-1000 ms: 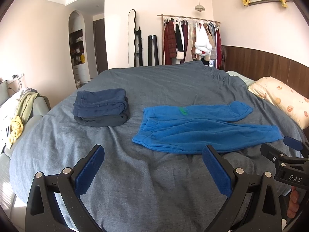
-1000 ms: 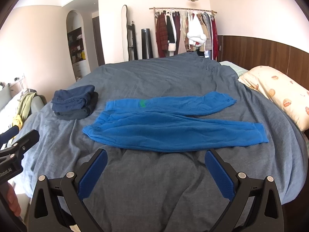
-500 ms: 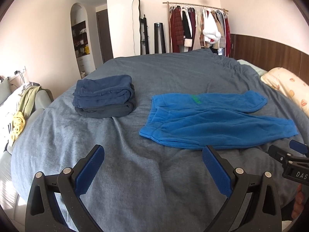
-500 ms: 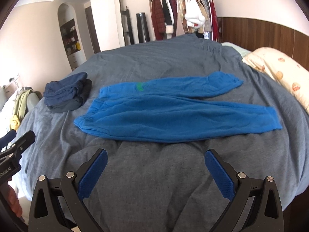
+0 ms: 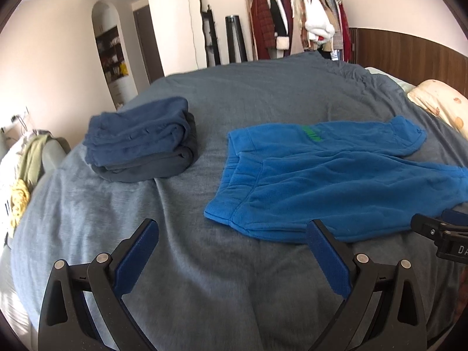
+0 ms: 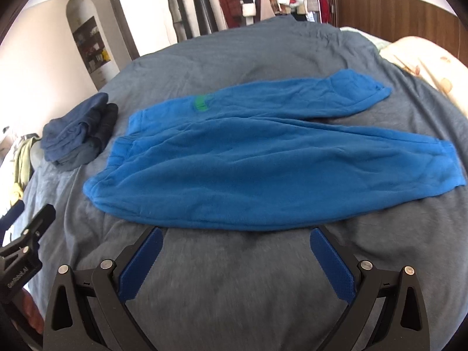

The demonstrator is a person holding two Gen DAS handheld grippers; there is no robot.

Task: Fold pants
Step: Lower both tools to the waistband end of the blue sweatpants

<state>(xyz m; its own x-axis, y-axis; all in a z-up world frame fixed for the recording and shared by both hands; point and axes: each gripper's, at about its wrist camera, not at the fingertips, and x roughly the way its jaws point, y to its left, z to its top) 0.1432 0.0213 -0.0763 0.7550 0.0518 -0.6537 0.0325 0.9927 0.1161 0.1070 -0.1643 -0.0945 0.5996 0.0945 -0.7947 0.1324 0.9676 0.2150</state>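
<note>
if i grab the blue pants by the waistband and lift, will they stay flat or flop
Likely flop: the blue pants lie limp, following the duvet with soft wrinkles. The thick fleece-like cloth probably grips the open right gripper well. The separated legs would likely dangle apart.

My left gripper (image 5: 232, 234) hangs spread over the grey duvet (image 5: 263, 96). Blue pants (image 5: 321, 181) lie flat right of the folded navy stack (image 5: 143, 143).
</note>
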